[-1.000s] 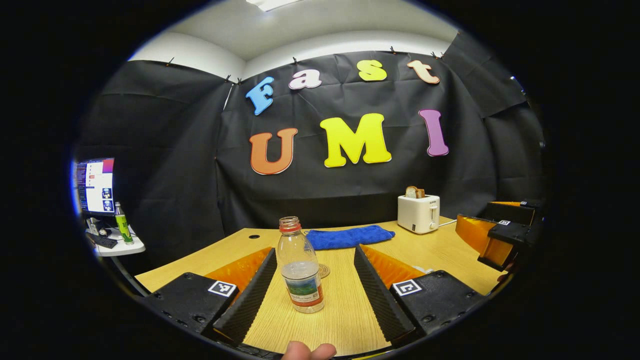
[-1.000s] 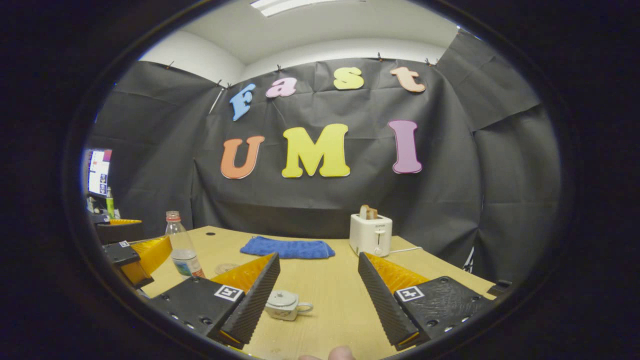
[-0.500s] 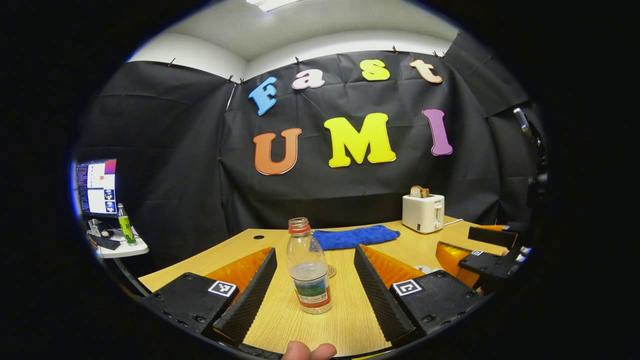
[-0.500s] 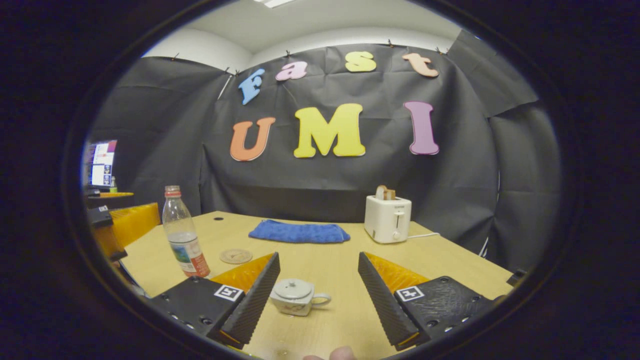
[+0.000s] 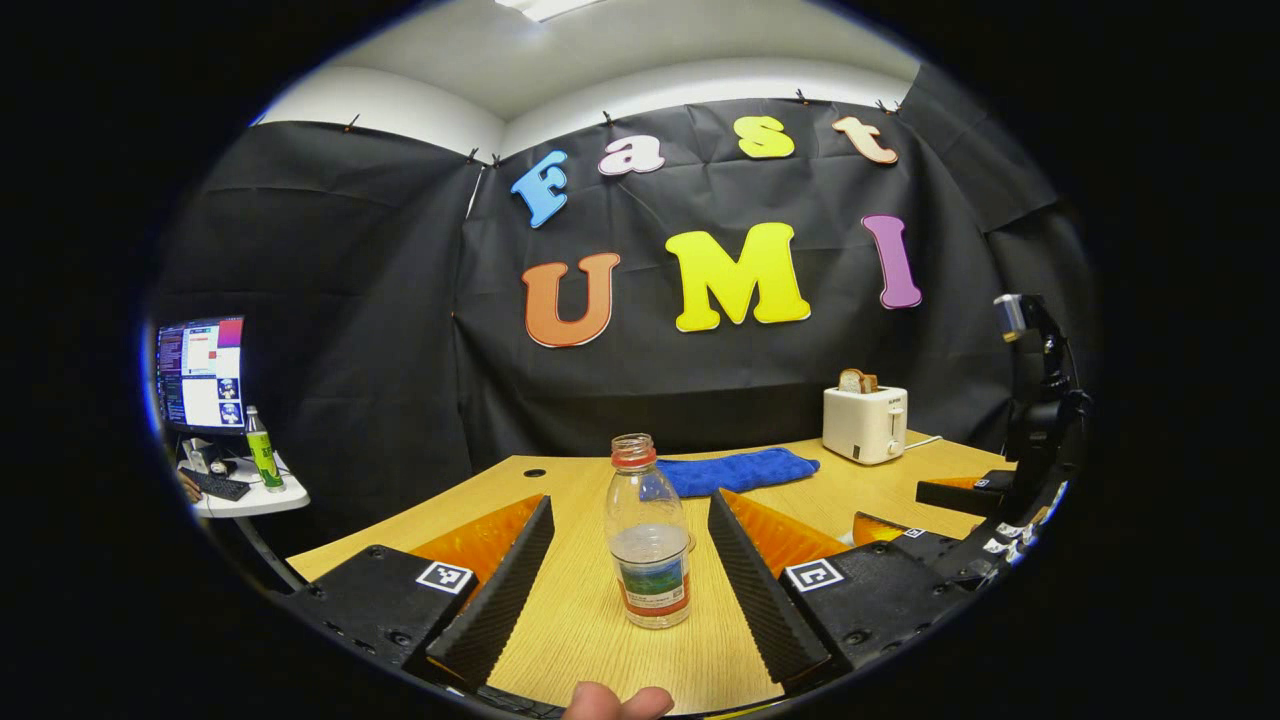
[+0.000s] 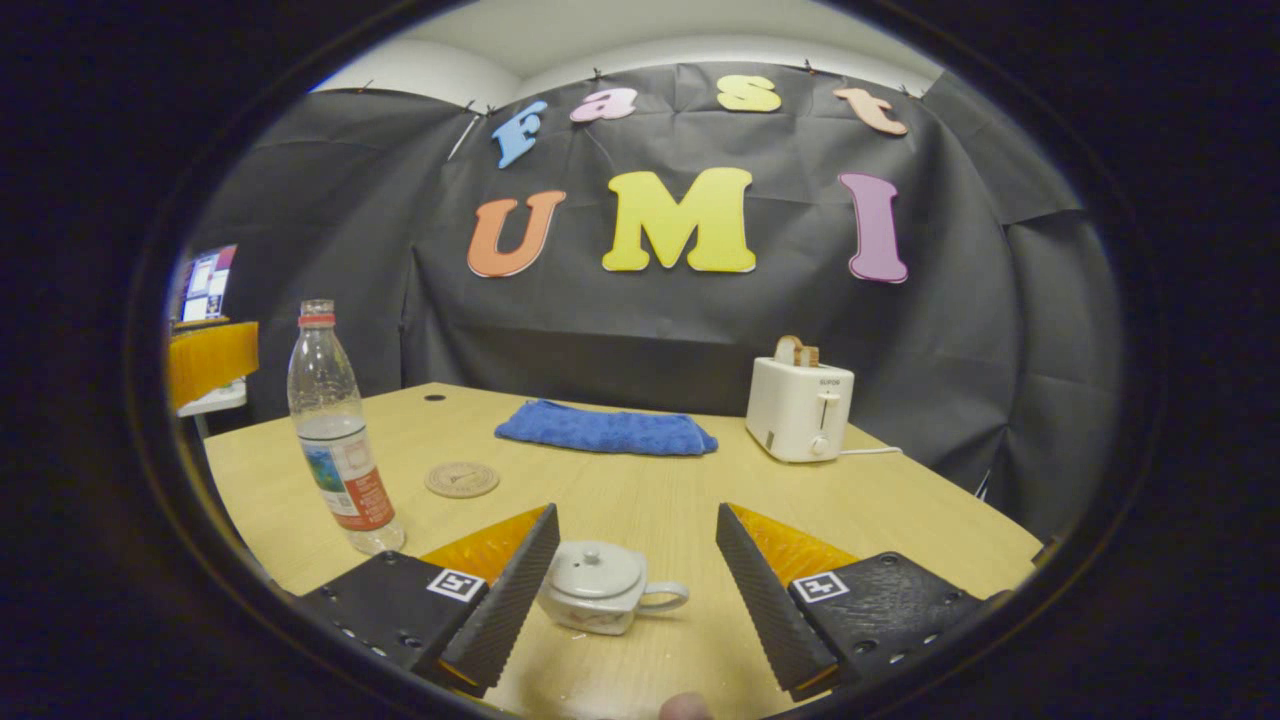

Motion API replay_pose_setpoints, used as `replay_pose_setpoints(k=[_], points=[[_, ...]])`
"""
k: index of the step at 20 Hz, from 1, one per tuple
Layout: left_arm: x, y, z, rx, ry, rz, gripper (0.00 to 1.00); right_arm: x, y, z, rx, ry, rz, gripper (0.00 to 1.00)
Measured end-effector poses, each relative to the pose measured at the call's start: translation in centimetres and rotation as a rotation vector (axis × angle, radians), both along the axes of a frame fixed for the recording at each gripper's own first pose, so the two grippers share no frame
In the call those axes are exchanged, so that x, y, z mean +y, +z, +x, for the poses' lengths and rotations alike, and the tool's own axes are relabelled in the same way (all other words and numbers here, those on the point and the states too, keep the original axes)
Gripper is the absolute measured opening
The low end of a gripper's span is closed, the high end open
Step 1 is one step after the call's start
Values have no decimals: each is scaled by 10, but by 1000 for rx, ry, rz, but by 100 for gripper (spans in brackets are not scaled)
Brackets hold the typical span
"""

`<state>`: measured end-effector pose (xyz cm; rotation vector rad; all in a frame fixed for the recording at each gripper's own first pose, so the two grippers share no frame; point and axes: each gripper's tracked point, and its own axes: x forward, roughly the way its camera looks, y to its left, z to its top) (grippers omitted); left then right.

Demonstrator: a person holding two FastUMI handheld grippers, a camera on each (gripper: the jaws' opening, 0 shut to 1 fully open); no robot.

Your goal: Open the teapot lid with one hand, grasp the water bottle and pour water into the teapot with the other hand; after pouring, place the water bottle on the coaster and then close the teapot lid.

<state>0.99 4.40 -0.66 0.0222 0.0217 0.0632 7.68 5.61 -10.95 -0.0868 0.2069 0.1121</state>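
Note:
A clear, capless water bottle (image 5: pixel 649 545) with a red neck ring stands on the wooden table (image 5: pixel 590 640), between the fingers of my open left gripper (image 5: pixel 630 590), touching neither. The same bottle (image 6: pixel 335 435) stands at the left in the right gripper view. A small white teapot (image 6: pixel 600 590) with its lid (image 6: pixel 597 568) on sits between the fingers of my open right gripper (image 6: pixel 635 600), close to the left finger, handle pointing right. A round coaster (image 6: pixel 461 479) lies behind it, beside the bottle. The right gripper (image 5: pixel 960 540) also shows at the right in the left gripper view.
A blue cloth (image 6: pixel 606 429) lies folded at the back of the table (image 6: pixel 640 490). A white toaster (image 6: pixel 799 408) with bread in it stands at the back right, its cord trailing right. A side shelf with a monitor (image 5: pixel 198 372) and a green bottle (image 5: pixel 263 451) stands off to the left.
Both grippers have moved forward. The bottle now sits deeper between the left fingers, and the teapot looks larger and closer between the right fingers. Both stay open.

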Motion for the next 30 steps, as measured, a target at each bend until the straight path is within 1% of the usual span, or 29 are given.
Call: replay_pose_setpoints(k=[4,5,7,8,9,10,11,12,13,14,15,16,17,19,21,26,30], points=[[5,0,1,1,9,-4,98,7,-11,9,34,18,-22,94],[6,-1,1,2,10,-5,97,8,-13,11,41,19,-24,88],[8,-4,2,8,12,-7,97,11,-14,13,48,32,-19,82],[7,-3,2,9,14,-7,97,12,-14,14,47,31,-25,76],[9,-3,2,10,15,-6,98,13,-12,15,45,30,-33,67],[10,-3,2,11,17,-5,98,15,-15,15,50,33,-35,62],[10,-4,3,12,18,-6,98,16,-15,16,55,36,-36,46],[10,-5,3,14,17,-6,98,16,-15,16,57,34,-40,41],[10,-5,4,15,17,-6,98,19,-16,15,58,40,-40,29],[10,-5,4,16,17,-5,98,18,-16,16,59,37,-48,25],[11,-6,3,18,17,-3,97,22,-15,17,61,56,-52,21],[11,-7,3,18,18,-1,98,23,-19,16,66,62,-61,19],[11,-8,3,20,16,0,98,23,-18,20,60,61,-78,5],[10,-7,5,21,14,-5,97,22,-16,17,62,63,-83,6],[10,-7,4,21,14,-6,98,23,-18,18,65,66,-79,0],[12,-7,4,23,13,-16,98,23,-13,17,64,75,-26,0],[13,-11,6,33,19,-26,98,21,1,15,37,78,-16,0]])
